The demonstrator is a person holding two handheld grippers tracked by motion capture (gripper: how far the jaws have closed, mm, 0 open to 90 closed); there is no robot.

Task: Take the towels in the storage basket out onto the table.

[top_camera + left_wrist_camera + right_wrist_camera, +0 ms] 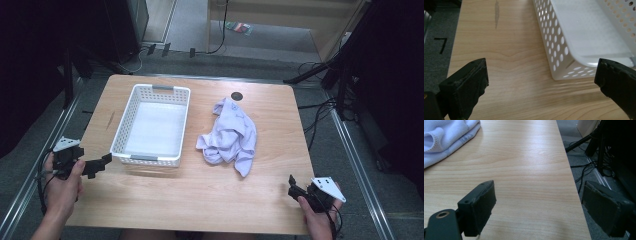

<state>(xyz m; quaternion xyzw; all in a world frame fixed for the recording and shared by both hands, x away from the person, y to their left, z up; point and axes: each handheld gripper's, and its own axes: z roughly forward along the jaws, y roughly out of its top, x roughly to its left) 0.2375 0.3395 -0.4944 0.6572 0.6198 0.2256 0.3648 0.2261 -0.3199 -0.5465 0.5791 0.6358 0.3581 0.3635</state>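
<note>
A crumpled pale lilac garment (229,134) lies on the wooden table (200,195), right of a white perforated basket (151,124) that holds nothing. My left gripper (97,166) hovers at the table's left edge, just short of the basket's near left corner (564,72); it is open with nothing between its jaws (541,85). At the near right corner of the table my right gripper (296,189) is open and holds nothing (539,207). The garment's edge (446,137) lies well ahead and to the left of its jaws.
A small dark round mark (236,96) sits on the table behind the garment. Cables (320,107) and dark stands (345,70) crowd the floor to the right. A metal rail (357,170) runs along the floor by the table's right side.
</note>
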